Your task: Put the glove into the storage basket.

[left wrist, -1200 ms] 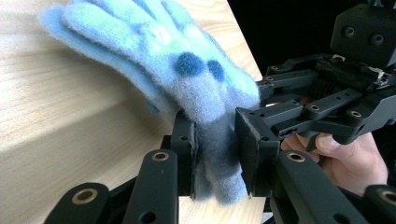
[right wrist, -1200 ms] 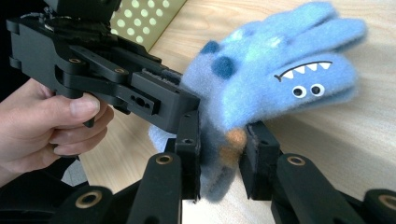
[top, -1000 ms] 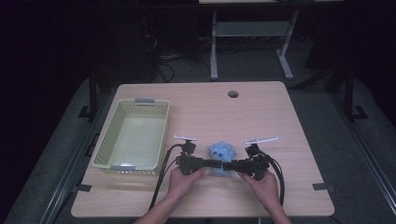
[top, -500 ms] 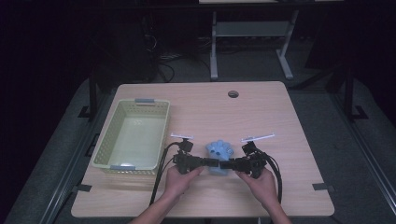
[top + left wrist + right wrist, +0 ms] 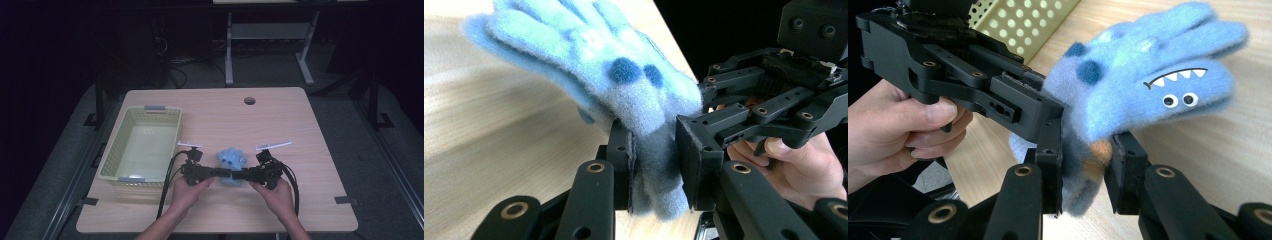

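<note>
Fuzzy blue fleece is pinched from both sides: the left gripper (image 5: 220, 173) has its fingers (image 5: 620, 165) closed on the cuff end of a blue glove (image 5: 231, 163), and the right gripper (image 5: 241, 175) has its fingers (image 5: 1049, 165) clamped on the same cuff from the opposite side, so the two pairs meet almost tip to tip at the glove's wrist end. In the left gripper view the glove (image 5: 614, 85) runs up and away from the pads, its fingertips pointing toward the far side of the worktop (image 5: 280, 120); in the right gripper view the glove (image 5: 1148, 80) does the same, showing a printed monster face with teeth and two eyes. The long axis therefore lies away from the person, cuff nearest the hands and held just above the wood near the front edge. The pale green basket (image 5: 112, 165) sits to the left, nearer the left hand (image 5: 187, 192) than the right hand (image 5: 276, 197), so any move toward it would go leftward across the worktop. Hard to judge: whether the cuff is being pulled open or merely held, whether the glove's tips touch the worktop, and what the orange patch near the cuff belongs to. The basket's inside looks bare.
</note>
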### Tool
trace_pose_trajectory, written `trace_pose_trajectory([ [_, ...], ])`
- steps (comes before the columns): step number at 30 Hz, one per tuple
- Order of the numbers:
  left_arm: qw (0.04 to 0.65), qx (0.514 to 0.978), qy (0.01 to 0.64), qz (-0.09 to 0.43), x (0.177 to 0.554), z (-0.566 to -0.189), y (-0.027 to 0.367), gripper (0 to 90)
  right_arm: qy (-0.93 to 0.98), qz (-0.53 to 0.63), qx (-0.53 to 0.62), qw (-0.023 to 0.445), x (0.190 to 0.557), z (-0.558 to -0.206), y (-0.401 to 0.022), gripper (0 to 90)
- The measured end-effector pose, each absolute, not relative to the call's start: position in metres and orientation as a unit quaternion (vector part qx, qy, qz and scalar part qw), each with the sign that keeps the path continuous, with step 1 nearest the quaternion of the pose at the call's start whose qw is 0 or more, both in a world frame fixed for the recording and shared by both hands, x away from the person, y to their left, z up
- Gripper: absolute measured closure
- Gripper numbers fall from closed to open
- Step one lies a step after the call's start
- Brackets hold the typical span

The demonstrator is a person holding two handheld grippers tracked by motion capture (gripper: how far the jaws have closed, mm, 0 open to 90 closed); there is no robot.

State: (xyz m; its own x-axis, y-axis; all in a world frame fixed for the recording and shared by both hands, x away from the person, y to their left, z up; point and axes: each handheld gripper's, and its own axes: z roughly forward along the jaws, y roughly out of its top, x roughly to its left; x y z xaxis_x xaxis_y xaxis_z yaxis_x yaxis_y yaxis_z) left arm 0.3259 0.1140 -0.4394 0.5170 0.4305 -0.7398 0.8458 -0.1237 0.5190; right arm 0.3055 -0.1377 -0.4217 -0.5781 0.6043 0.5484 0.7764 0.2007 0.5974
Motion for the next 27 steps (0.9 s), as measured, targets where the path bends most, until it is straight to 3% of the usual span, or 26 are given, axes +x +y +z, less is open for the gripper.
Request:
trace_pose_trajectory([
  [27, 0.507, 0.713, 0.439, -0.204, 0.330, -0.409, 0.149, 68.9, -0.775, -0.459, -0.423, 0.097, 0.317, -0.389, -0.109, 70.7],
])
